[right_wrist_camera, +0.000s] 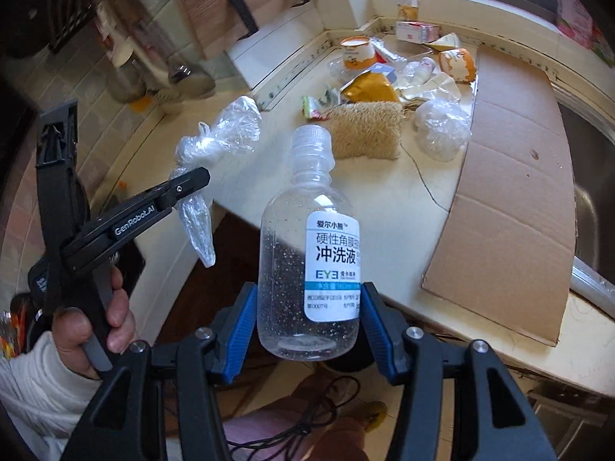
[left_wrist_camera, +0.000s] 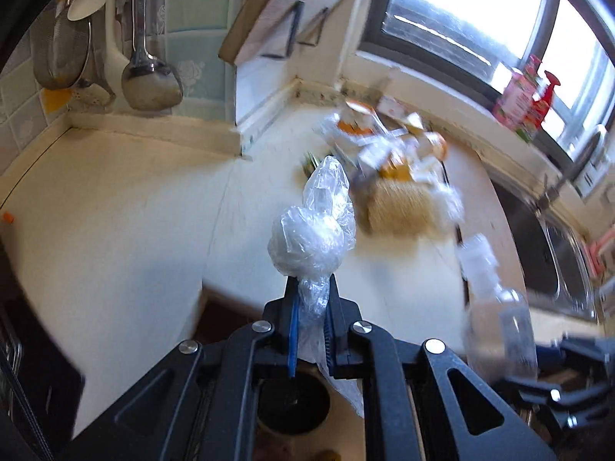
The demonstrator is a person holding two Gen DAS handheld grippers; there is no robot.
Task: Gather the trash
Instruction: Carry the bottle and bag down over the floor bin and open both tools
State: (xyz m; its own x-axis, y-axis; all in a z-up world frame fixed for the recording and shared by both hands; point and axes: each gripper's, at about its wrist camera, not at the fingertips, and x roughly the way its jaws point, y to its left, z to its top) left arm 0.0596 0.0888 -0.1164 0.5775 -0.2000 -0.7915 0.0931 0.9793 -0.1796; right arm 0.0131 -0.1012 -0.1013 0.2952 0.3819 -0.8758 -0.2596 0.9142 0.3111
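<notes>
Trash in the left wrist view is a crumpled clear plastic bag [left_wrist_camera: 313, 226], pinched in the left gripper [left_wrist_camera: 312, 292], whose fingers [left_wrist_camera: 293, 330] are almost fully closed on the bag's twisted tail; the puffed part stands above the tips, off the table [left_wrist_camera: 115, 207]. Beyond it, blurred, the remaining litter pile [left_wrist_camera: 388, 146] lies toward the far edge of the table under the window, with a sink [left_wrist_camera: 546, 253] past the right edge. In the right wrist view, the right gripper [right_wrist_camera: 307, 319] holds a clear bottle [right_wrist_camera: 309, 253] with a white label, its fingers [right_wrist_camera: 240, 330] about half open and pressed on the bottle's lower body, cap pointing away. The left gripper [right_wrist_camera: 192, 188] shows at left with the bag [right_wrist_camera: 215, 142] hanging from it, a hand [right_wrist_camera: 92, 322] on its grip. Cups, wrappers, a loofah pad [right_wrist_camera: 365, 130] and another plastic wad [right_wrist_camera: 442, 130] lie near the far edge, beside a cardboard sheet [right_wrist_camera: 511, 199] along the right edge. Risks, as I judge them: the thin film could slide out of the narrow pinch during a quick swing, and the smooth round bottle, gripped low, could tip or twist free. With 2 loaded grippers close together, they could knock each other.
</notes>
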